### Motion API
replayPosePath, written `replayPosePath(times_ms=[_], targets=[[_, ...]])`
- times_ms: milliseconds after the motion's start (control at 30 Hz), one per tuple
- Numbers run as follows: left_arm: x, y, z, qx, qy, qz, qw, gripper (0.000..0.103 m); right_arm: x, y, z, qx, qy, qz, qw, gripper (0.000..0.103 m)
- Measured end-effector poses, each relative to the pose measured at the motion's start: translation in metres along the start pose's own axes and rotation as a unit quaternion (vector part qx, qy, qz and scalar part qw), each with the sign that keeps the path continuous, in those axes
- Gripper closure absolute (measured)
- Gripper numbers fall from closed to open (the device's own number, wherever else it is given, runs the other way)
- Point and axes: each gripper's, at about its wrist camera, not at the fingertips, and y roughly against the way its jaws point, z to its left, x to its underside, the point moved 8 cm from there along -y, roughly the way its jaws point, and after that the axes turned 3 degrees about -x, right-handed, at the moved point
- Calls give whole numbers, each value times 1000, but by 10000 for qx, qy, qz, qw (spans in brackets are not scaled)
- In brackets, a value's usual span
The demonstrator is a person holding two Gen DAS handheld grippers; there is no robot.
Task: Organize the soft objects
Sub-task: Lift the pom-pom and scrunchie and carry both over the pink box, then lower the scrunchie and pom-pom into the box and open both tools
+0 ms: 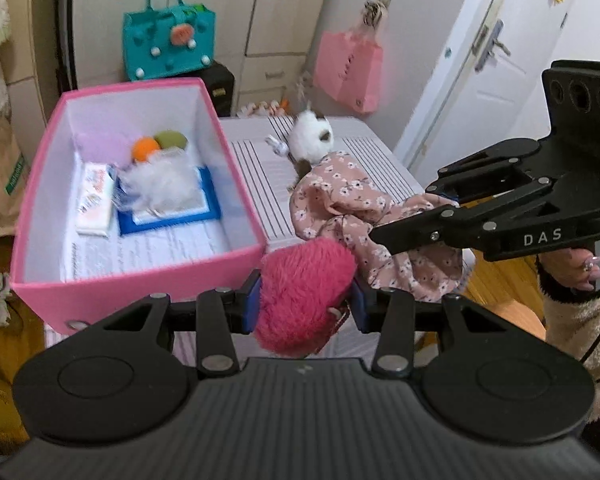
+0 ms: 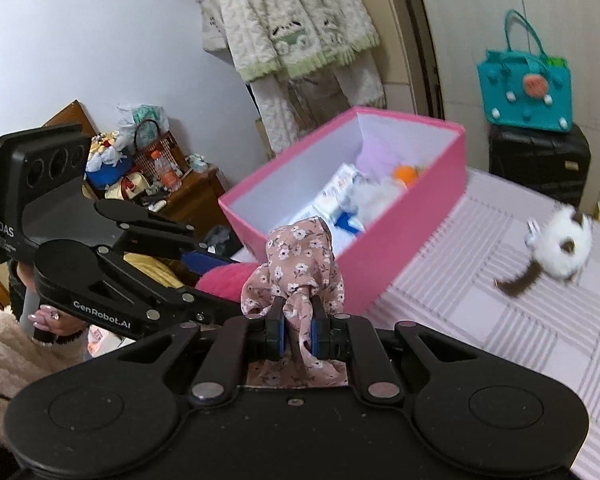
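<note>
The left gripper [image 1: 305, 304] is clamped on a fuzzy pink plush [image 1: 304, 296] by the pink box [image 1: 140, 276], while the right gripper [image 2: 297, 334] pinches a floral cloth [image 2: 296, 268]. Some soft bits already sit in the box; a white plush cat [image 2: 560, 248] waits on the striped bed [image 2: 500, 320], so I'd say we're partway
</note>
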Motion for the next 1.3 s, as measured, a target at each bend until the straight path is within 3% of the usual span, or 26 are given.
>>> replayPosePath(times_ms=[333, 600, 667, 833, 1000, 1233, 1300], targets=[[-39, 4, 53, -440, 19, -657, 9969, 60, -59, -28, 2, 99, 408, -416, 9983, 89], [-55, -25, 97, -1223, -138, -946, 9879, 60, -96, -75, -20, 429, 522, -593, 9960, 89], [-57, -34, 104, -1260, -178, -867, 9881, 60, -102, -86, -28, 689, 599, -629, 9938, 89], [-54, -62, 123, -917, 97, -445, 9947, 60, -123, -107, -49, 1143, 696, -700, 9885, 89], [-48, -86, 133, -1101, -9, -188, 9937, 59, -142, -123, -67, 1701, 956, -748, 9779, 89], [-39, -95, 147, -1262, 16, 121, 9919, 55, -141, -162, -91, 2018, 981, -217, 9743, 86], [-38, -90, 147, -1530, -99, 59, 9882, 55, -137, -170, -95, 2130, 1025, -62, 9716, 85]])
